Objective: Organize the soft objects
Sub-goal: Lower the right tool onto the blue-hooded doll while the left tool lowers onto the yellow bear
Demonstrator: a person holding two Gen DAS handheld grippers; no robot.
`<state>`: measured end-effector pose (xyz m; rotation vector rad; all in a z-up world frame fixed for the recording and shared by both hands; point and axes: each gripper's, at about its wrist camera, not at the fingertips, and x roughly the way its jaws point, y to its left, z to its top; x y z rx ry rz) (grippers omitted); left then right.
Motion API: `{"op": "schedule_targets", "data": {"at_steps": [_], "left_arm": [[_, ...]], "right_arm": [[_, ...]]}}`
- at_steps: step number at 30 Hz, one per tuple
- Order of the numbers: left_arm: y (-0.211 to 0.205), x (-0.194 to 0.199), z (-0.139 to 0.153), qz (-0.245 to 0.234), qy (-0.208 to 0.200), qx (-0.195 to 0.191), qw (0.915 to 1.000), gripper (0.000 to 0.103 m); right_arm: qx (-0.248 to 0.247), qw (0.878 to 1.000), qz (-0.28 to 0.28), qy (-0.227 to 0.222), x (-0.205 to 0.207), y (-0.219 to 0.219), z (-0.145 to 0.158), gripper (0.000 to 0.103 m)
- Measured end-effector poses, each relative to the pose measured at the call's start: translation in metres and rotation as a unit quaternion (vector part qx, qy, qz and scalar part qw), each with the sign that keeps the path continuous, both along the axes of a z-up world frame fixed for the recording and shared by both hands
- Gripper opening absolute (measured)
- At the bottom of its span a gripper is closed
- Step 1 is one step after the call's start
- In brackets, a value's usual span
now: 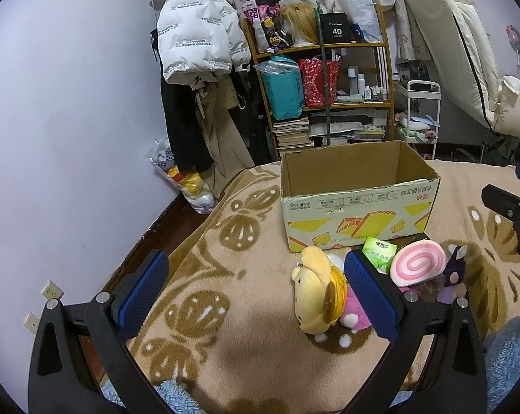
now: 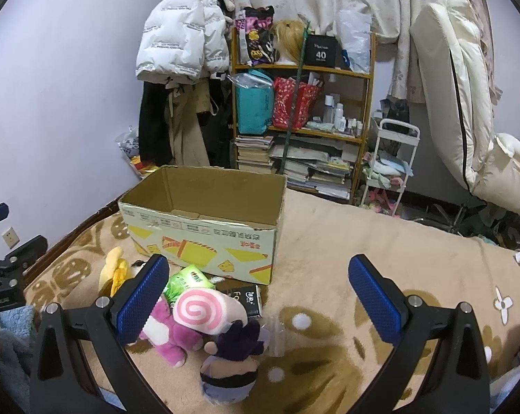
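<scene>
An open cardboard box stands on the tan blanket. In front of it lies a pile of soft toys: a yellow plush, a pink swirl plush, a magenta plush and a purple-haired doll. A green tissue pack lies among them. My left gripper is open, the yellow plush just inside its right finger. My right gripper is open above the doll and swirl plush, holding nothing.
A dark packet lies by the box. A cluttered shelf, hanging coats, a white cart and a folded mattress stand beyond the bed. A blue fleece lies near me. The wall is at left.
</scene>
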<state>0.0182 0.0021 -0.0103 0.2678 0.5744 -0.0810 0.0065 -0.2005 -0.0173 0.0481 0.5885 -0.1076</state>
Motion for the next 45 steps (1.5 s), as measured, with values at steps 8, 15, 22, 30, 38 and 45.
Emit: {"op": "schedule_targets", "data": {"at_steps": [8,15,22,30,38,45], "left_arm": [[-0.009,0.018,0.004,-0.01,0.044,-0.01,0.999,0.1],[-0.01,0.049,-0.003,0.005,0.079,-0.018,0.9967,0.1],[-0.011,0.079,-0.015,0.019,0.106,-0.018,0.994,0.1],[-0.014,0.095,-0.042,0.009,0.153,-0.025,0.9878,0.1],[-0.023,0.104,-0.069,-0.002,0.19,-0.012,0.9817,0.1],[-0.023,0.108,-0.083,0.002,0.206,0.008,0.9786,0.1]], "right_arm": [[0.045,0.998,-0.019,0.041,0.013,-0.018,-0.005,0.103],[0.068,0.993,-0.018,0.09,0.028,-0.023,-0.022,0.103],[0.091,0.985,-0.02,0.147,0.042,-0.027,-0.042,0.103],[0.075,0.971,0.019,0.228,0.054,-0.01,-0.073,0.103],[0.064,0.955,0.041,0.287,0.06,0.003,-0.099,0.098],[0.052,0.945,0.05,0.321,0.061,0.01,-0.114,0.063]]}}
